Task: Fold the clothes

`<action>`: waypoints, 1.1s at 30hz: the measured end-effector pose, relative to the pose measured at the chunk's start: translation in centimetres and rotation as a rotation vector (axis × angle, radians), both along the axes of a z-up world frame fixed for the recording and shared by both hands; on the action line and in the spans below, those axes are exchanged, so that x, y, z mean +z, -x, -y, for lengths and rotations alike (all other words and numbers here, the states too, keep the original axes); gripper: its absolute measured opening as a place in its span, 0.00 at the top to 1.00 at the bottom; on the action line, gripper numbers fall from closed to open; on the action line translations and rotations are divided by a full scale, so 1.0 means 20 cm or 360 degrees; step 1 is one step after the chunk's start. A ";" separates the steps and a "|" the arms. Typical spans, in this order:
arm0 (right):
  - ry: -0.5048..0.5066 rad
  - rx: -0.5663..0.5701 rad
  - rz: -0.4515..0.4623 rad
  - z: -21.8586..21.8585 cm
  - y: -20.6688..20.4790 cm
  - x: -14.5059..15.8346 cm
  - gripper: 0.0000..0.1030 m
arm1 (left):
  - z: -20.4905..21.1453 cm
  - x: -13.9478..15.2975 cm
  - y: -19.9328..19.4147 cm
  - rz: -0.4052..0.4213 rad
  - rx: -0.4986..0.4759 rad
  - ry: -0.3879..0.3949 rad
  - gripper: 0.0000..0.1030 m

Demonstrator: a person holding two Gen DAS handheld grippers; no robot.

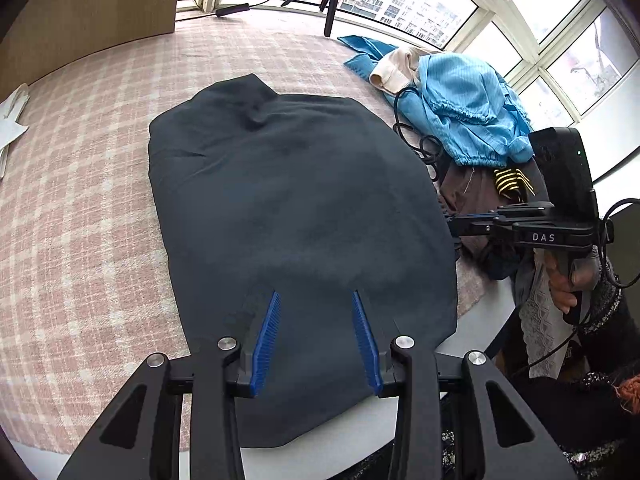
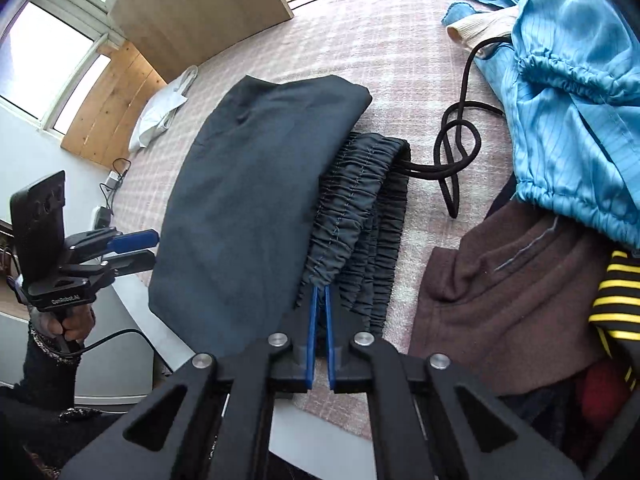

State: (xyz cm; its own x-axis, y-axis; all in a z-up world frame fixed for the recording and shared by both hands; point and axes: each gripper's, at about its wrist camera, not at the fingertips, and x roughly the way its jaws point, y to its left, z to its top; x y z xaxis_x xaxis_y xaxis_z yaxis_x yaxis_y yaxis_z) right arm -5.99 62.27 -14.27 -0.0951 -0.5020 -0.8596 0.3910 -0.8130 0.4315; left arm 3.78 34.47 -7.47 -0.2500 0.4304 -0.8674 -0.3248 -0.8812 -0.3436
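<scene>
From my left wrist camera the waistband side of the trousers (image 1: 296, 216) is hidden; I see only a smooth dark slab of folded cloth, and its near end disappears under my own fingers. The right gripper (image 1: 454, 222) shows there side-on at the cloth's right edge, but its tips are lost against the dark fabric, so from that angle I cannot read its grip. The right wrist camera settles it: the right gripper's blue pads (image 2: 329, 320) are pressed nearly together on the gathered waistband (image 2: 360, 208), pinching the near end of it. My left gripper (image 1: 316, 300) hangs over the near end of the trousers with its jaws partly apart and nothing between them; whether the tips touch the cloth I cannot tell.

The trousers lie folded on a pink checked cloth (image 1: 92, 184), their near end hanging over the white table edge (image 1: 480, 320). A black cord (image 2: 456, 152) runs out of the waistband and loops on the cloth.

To the right is a heap of other clothes, cut off by the frame: a light blue garment (image 2: 576, 92) on top, a brown one (image 2: 512, 280) below, and a black-and-yellow striped piece (image 2: 612, 300) at the edge. A cream piece (image 1: 396, 68) pokes out behind.

Further back are a tripod (image 1: 330, 4), a wooden panel (image 2: 200, 8), a white bag (image 2: 164, 112) and big windows (image 1: 552, 16) with apartment blocks outside.
</scene>
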 end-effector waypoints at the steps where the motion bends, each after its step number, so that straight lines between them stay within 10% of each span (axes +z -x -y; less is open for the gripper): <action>1: -0.0028 -0.0004 -0.0006 -0.01 0.00 0.00 0.97 | 0.00 0.00 0.00 -0.0001 -0.0012 0.0001 0.66; 21: 0.0027 -0.0197 0.0120 0.01 -0.01 -0.02 0.63 | 0.12 -0.03 0.03 0.0023 -0.0065 0.0116 0.65; 33: 0.0112 -0.0513 0.0195 -0.18 -0.13 -0.13 0.97 | 0.27 0.07 0.17 -0.0005 -0.0178 0.0124 0.62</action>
State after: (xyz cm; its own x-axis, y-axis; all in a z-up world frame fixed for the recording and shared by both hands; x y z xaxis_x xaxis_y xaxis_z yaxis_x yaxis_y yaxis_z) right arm -3.48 65.84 -16.77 -0.1568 -0.5212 -0.8389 0.0609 -0.8529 0.5185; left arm 0.30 29.12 -6.14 -0.2070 0.3869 -0.8986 -0.4237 -0.8633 -0.2741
